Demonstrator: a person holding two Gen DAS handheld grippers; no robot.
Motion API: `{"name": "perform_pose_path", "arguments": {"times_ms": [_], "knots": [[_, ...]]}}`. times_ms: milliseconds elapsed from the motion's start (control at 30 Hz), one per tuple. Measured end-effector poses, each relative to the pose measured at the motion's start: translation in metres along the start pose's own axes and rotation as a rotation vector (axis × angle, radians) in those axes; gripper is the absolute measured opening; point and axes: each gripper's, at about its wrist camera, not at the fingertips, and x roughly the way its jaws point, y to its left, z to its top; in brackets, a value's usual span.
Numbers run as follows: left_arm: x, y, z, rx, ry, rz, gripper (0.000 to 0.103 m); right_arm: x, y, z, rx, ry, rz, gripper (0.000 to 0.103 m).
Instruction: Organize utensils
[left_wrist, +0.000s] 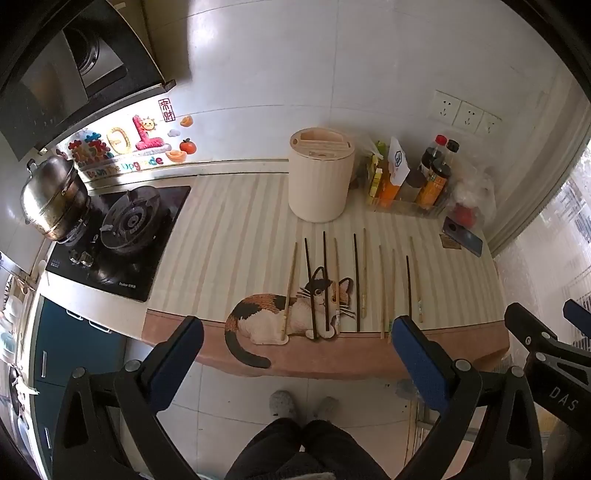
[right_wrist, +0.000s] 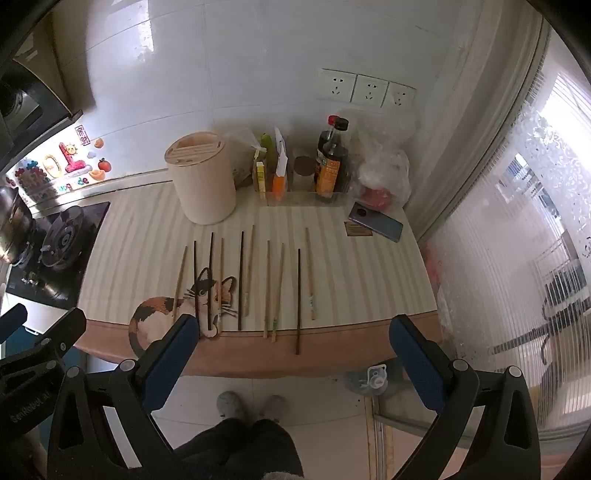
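Note:
Several chopsticks, some dark (left_wrist: 356, 282) and some light wood (left_wrist: 290, 291), lie side by side on the striped counter mat (left_wrist: 236, 236); they also show in the right wrist view (right_wrist: 241, 280). A cream round utensil holder (left_wrist: 319, 173) (right_wrist: 201, 177) with slots in its lid stands behind them. My left gripper (left_wrist: 297, 334) is open and empty, held back from the counter's front edge. My right gripper (right_wrist: 293, 334) is open and empty, also in front of the counter edge, to the right of the left one.
A gas stove (left_wrist: 122, 236) with a steel pot (left_wrist: 53, 197) is at the left. Sauce bottles and packets (left_wrist: 428, 181) stand at the back right, with a phone (left_wrist: 463, 236) beside them. A cat picture (left_wrist: 291, 314) is printed on the mat. A window is at the right.

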Motion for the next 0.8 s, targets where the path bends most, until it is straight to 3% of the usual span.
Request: {"name": "perform_pose_path", "arguments": {"times_ms": [800], "knots": [[-0.0049, 0.005, -0.0053, 0.021, -0.013, -0.008, 0.103, -0.0039, 0.0002, 0.0016, 0.005, -0.008, -0.003, 0.103]]}}
